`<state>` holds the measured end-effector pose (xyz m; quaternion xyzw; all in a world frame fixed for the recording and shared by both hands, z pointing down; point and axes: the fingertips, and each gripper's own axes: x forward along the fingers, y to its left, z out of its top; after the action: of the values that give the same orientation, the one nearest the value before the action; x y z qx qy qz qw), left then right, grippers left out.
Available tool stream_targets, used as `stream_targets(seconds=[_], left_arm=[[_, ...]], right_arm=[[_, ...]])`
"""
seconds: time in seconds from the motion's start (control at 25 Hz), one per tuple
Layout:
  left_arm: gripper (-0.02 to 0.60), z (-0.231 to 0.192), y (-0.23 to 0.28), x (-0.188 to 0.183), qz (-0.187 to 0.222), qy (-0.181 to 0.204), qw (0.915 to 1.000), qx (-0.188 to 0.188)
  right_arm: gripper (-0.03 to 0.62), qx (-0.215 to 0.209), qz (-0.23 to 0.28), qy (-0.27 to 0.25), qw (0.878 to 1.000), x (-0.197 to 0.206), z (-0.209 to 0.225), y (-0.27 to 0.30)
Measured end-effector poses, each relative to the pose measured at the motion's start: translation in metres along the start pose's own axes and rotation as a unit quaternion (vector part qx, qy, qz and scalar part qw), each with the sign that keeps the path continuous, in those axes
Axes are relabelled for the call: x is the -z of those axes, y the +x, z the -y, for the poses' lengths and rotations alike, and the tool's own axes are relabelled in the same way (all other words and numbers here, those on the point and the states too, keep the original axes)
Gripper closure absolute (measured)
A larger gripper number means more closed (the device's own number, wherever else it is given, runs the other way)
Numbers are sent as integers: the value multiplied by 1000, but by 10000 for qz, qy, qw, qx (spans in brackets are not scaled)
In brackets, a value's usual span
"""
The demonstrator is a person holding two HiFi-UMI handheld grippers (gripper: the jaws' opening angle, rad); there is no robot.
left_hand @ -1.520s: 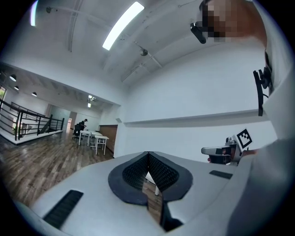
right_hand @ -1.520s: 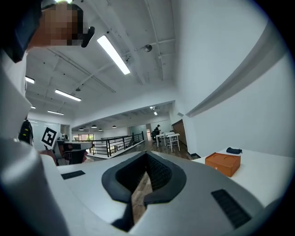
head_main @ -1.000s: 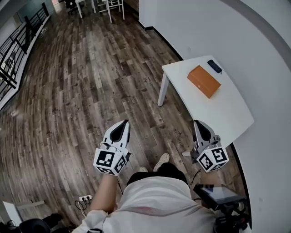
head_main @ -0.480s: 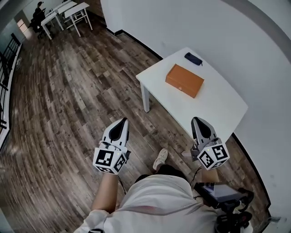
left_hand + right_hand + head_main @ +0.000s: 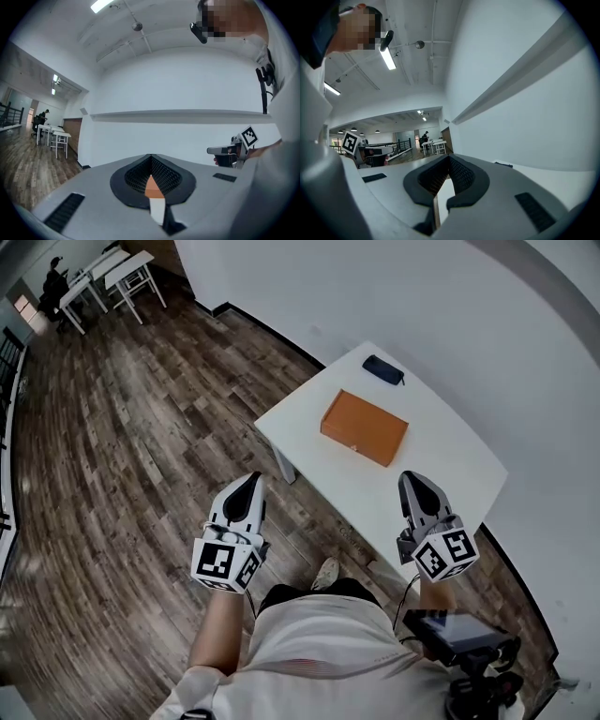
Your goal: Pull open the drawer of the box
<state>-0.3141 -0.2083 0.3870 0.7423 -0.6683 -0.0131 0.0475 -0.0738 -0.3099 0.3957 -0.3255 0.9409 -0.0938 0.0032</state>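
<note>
Box (image 5: 364,427) lies on the surface (image 5: 441,465) ahead, nearer my right hand-held gripper (image 5: 411,479) than my left hand-held gripper (image 5: 251,481), both closed and empty, its long front toward me.

The box (image 5: 364,427) is orange, the table (image 5: 450,474) white, the floor (image 5: 122,446) brown wood-grain planks.

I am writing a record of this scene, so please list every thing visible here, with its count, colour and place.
table: one, white, against the wall
box: one, orange, middle of the table
small flat object: one, dark, table's far corner
floor: one, brown wood, left of the table
far tables: at least two, white, far end of the room
seated person: one, dark clothes, at the far tables
left gripper: one, white and black, shut, over the floor
right gripper: one, white and black, shut, over the table's near edge
</note>
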Motion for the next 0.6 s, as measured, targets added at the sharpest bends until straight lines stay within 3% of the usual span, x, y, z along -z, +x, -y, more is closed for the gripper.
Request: stream_targets(seconds=[0.24, 0.6], left_arm=[[571, -1, 60, 6, -195, -17, 9991, 373], [571, 22, 154, 4, -356, 140, 9853, 1665]], right_arm=[[592, 355, 97, 47, 9993, -1, 41, 15], [592, 1718, 114, 325, 9845, 3, 77, -12]])
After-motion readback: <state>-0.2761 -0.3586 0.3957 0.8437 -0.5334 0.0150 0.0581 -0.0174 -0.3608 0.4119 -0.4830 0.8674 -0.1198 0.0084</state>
